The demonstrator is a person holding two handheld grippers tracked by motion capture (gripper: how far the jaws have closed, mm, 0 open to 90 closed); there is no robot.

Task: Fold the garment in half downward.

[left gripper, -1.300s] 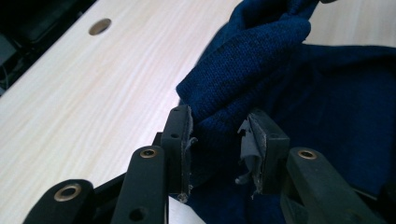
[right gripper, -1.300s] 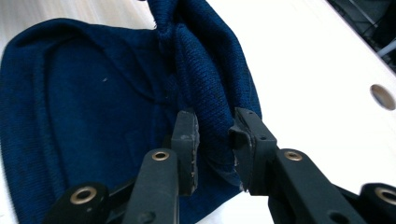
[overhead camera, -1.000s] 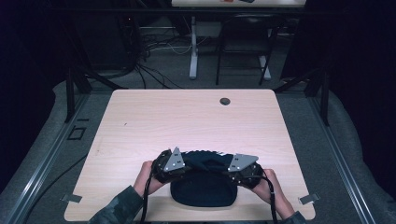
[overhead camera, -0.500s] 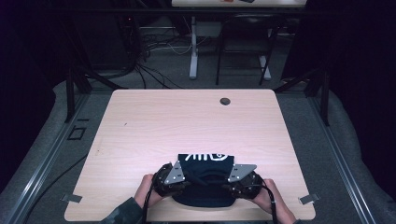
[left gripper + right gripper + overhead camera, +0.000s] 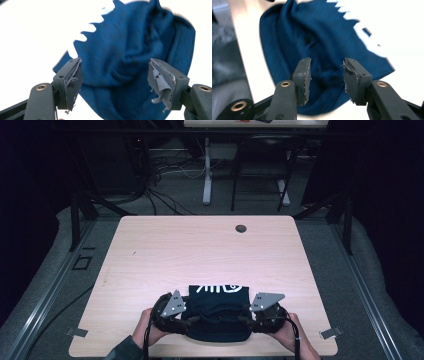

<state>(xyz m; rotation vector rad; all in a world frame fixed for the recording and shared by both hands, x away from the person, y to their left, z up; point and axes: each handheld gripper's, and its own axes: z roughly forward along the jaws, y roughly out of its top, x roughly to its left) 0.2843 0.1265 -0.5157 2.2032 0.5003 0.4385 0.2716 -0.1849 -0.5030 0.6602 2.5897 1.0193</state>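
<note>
At the lower centre of the high view, a folded dark blue garment [image 5: 219, 312] lies on the bench [image 5: 200, 250] between the left tool [image 5: 182, 319] and right tool [image 5: 247, 319], both gaping empty, so regripping its edges seems next.

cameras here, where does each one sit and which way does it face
High view: fixed above the person's side, looking forward and down on the pale wooden table; hands, left gripper and right gripper enter at the bottom.
Left gripper view: rides the left gripper, looking along its open jaws at the dark blue knit garment with white lettering.
Right gripper view: rides the right gripper, jaws open over the same garment.
Shared: all three show the garment on the table.
</note>
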